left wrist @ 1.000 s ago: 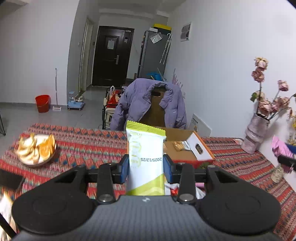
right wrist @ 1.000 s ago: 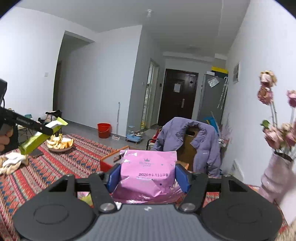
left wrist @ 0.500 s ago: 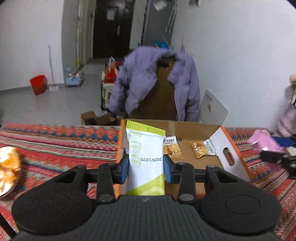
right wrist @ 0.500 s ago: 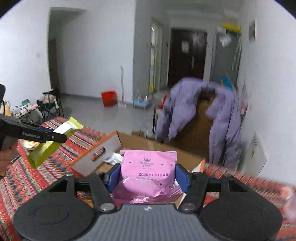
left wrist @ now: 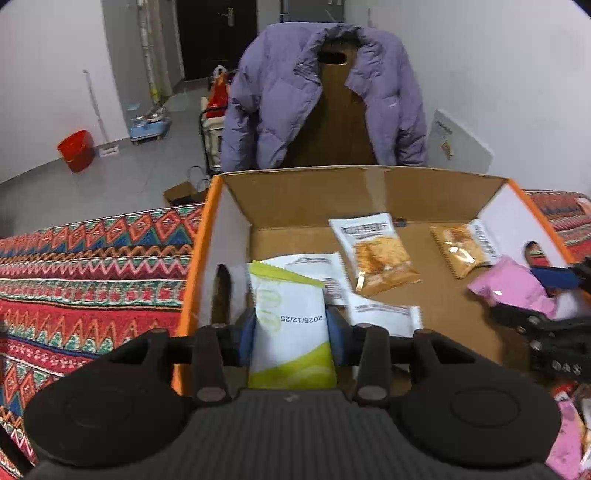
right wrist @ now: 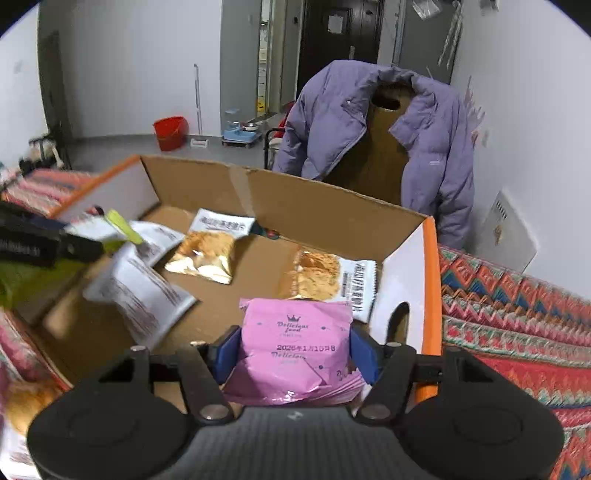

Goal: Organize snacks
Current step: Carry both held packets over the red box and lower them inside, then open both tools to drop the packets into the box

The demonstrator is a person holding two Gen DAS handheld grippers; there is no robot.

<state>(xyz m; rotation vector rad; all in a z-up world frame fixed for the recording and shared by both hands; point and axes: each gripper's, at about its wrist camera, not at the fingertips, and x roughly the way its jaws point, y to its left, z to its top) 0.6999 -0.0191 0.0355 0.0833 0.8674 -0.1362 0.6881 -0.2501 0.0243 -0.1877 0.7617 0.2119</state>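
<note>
Snacks now over the open box, up from above the bench a second ago: left claw pinching green-white packet, jaws just easing wider; right claw pinching pink packet; drop looks next

We see a purple coat hung over a brown chair behind the table. A red bucket sits on the grey floor by the white wall. The table has a bright zigzag cloth, and a dark door is far back
</note>
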